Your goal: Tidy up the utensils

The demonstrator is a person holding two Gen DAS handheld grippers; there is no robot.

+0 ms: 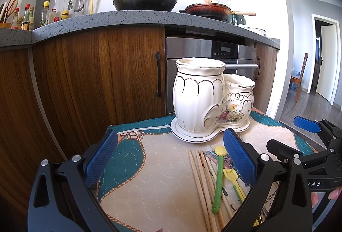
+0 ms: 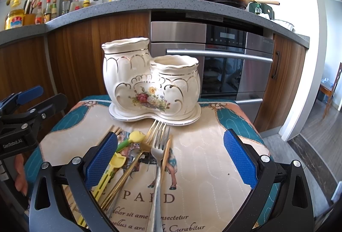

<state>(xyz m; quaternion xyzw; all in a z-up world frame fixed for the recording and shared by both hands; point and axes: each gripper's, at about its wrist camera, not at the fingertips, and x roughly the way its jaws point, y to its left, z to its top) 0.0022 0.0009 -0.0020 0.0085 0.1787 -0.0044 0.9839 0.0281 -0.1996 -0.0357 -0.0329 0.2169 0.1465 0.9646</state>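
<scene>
Both claws gape, empty. The right claw [image 2: 170, 159] should close squarely on the fork [image 2: 157, 152] between its pads, lifting clear of the chopsticks [image 1: 203, 180] before the holder [image 2: 151, 80] ahead.

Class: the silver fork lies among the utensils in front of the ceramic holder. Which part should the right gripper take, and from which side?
Probably the silver fork mid-handle, from above, jaws straddling its width. It lies flat, tines toward the ceramic holder, with the gold fork and a chopstick close beside, so the right gripper needs a narrow approach.
</scene>
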